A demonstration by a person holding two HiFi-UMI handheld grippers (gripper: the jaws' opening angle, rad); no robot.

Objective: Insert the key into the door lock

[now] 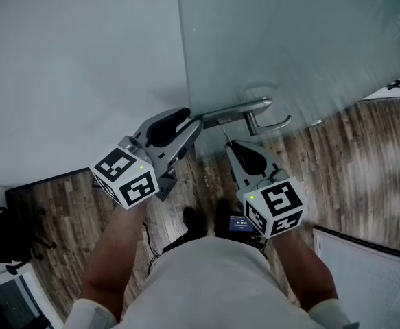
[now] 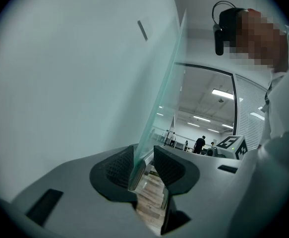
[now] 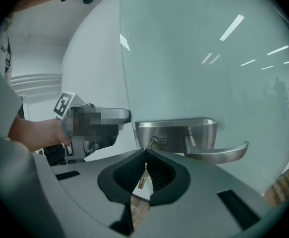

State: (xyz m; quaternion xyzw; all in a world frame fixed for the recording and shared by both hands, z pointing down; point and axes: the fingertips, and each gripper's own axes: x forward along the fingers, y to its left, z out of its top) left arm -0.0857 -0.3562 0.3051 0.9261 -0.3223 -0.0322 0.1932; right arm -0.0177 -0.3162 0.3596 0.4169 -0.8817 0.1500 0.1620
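Note:
A frosted glass door [image 1: 289,46] carries a steel lock plate [image 1: 237,112] with a lever handle [image 1: 272,124]. My left gripper [image 1: 191,118] straddles the door's free edge [image 2: 159,108]. Its pads [image 2: 117,167] press the glass from both sides, level with the lock. My right gripper [image 1: 228,142] sits just below the plate, shut on a small silver key [image 3: 151,144]. The key's tip touches the keyhole in the lock plate [image 3: 179,133], left of the handle [image 3: 218,152]. A small tag [image 3: 141,182] hangs under the jaws. How deep the key sits cannot be told.
A pale wall [image 1: 76,67] stands left of the door. Wood-look floor [image 1: 350,163] runs below, with the person's shoes [image 1: 193,218] close to the door. A white panel [image 1: 371,273] stands at the lower right. Past the door edge, distant people [image 2: 200,144] stand in an office.

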